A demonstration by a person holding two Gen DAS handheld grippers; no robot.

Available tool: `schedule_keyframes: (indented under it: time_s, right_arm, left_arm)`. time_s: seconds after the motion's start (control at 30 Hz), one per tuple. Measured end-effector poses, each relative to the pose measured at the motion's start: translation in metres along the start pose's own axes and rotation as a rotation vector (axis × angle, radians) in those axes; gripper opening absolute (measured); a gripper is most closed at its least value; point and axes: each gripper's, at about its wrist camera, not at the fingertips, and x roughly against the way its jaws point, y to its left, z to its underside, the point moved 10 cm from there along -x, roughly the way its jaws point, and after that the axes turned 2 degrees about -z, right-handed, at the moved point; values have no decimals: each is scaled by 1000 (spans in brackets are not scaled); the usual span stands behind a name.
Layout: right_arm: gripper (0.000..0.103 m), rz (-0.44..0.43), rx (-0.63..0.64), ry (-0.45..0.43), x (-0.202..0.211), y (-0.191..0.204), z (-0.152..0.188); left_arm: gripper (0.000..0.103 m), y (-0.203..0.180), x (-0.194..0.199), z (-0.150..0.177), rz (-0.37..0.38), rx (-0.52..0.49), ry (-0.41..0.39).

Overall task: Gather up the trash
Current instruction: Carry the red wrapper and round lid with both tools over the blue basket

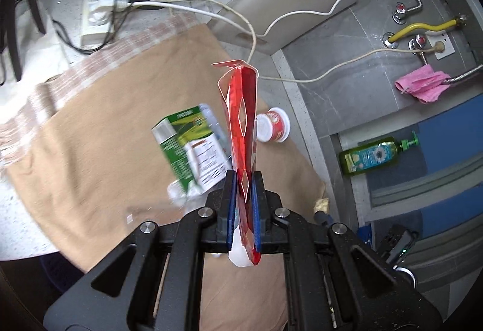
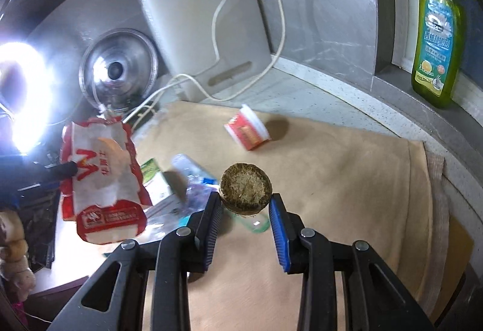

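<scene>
Right wrist only: wrapper's point(image 2: 102, 177) printed face.

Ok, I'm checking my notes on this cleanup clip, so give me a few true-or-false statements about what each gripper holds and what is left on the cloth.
1. The left gripper is shut on a red wrapper. True.
2. The right gripper is empty. False: a round brown disc sits between its fingers.
3. A red and white cup lies tipped over on the tan cloth. True.
4. The green soap bottle lies on the tan cloth. False: it stands on the grey ledge beyond the cloth.
</scene>
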Motion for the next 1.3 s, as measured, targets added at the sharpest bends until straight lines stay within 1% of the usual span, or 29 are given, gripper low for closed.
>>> schedule_keyframes:
  time_s: [0.27,0.43,0.6,0.73,0.9,1.03,1.23,1.3]
  right_arm:
    - [33,-19,-16,-8,34,45,34]
    - [33,-23,-9,-4,51,75,58]
    - [33,-48,4,15,65,114,89]
    - [33,-66,26,38,72,143,114]
    - [33,-89,43,75,74,172,143]
    - [33,-100,57,107,71,186,162]
    - [33,-117,60,175,60,202,199]
    - [33,-120,60,198,56,206,213]
  left_arm:
    - [7,33,47,26,17,-17,29]
    - [7,58,82,48,12,-39,49]
    - [7,83,112,67,-17,-72,56]
    - [7,103,129,87,-38,-91,74]
    - [7,123,140,116,-82,-144,100]
    - [7,139,145,141,-125,-197,119]
    - [7,165,137,177,-183,-229,179]
    - [7,172,130,189,-214,-263,199]
